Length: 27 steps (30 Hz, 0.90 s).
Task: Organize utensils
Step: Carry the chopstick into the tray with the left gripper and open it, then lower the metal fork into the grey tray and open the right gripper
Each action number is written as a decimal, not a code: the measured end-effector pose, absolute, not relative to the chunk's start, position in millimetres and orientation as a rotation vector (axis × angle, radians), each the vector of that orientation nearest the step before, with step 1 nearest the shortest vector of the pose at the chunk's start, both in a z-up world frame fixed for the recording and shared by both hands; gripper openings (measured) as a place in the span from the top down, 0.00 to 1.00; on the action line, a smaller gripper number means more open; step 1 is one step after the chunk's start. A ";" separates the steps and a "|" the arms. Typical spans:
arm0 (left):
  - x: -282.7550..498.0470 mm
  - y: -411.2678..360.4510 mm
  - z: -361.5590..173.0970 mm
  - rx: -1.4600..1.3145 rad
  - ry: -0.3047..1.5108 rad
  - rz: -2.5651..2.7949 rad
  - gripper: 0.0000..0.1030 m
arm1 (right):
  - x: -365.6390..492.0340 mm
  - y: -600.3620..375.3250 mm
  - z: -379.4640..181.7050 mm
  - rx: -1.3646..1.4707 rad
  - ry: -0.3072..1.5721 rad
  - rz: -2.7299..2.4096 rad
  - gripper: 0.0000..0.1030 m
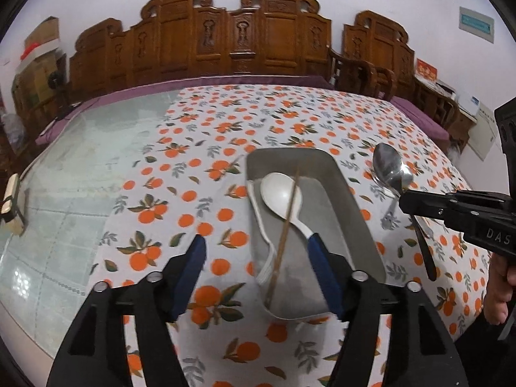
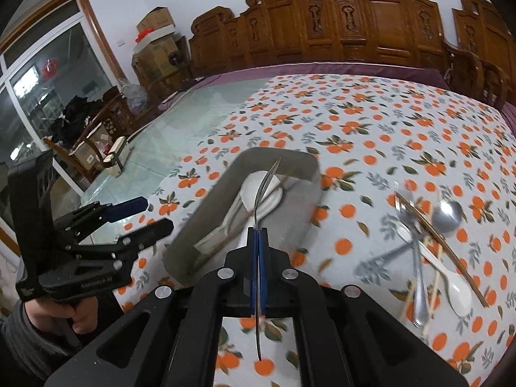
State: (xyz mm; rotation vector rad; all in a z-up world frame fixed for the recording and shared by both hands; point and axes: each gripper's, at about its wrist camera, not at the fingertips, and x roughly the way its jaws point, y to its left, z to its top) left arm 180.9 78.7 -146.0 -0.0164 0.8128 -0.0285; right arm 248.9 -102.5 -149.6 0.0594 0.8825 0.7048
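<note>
Right gripper (image 2: pixel 257 242) is clenched on a metal spoon (image 2: pixel 265 190), holding it edge-on above the grey tray (image 2: pixel 206 213). Left gripper (image 1: pixel 258 258) hangs released, jaws spread wide over the tray's near end with nothing between them. Inside the tray lie a white spoon (image 1: pixel 281 194) and a chopstick (image 1: pixel 287 222). More utensils (image 2: pixel 429 245) sit scattered on the orange-print surface (image 2: pixel 371 129), right of the tray.
</note>
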 end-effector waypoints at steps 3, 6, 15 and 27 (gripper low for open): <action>180.7 86.5 -145.5 -0.030 0.812 -0.004 0.26 | 255.0 -86.6 -147.0 0.059 0.876 0.718 0.98; 180.8 91.3 -145.7 -0.032 0.810 0.016 0.19 | 262.3 -72.6 -146.6 0.057 0.873 0.722 0.98; 181.2 98.6 -145.9 -0.031 0.805 0.048 0.16 | 286.4 -46.6 -170.0 0.030 0.902 0.694 0.98; 181.4 94.9 -146.6 -0.019 0.805 0.053 0.15 | 289.2 -42.8 -205.0 0.001 0.954 0.701 0.96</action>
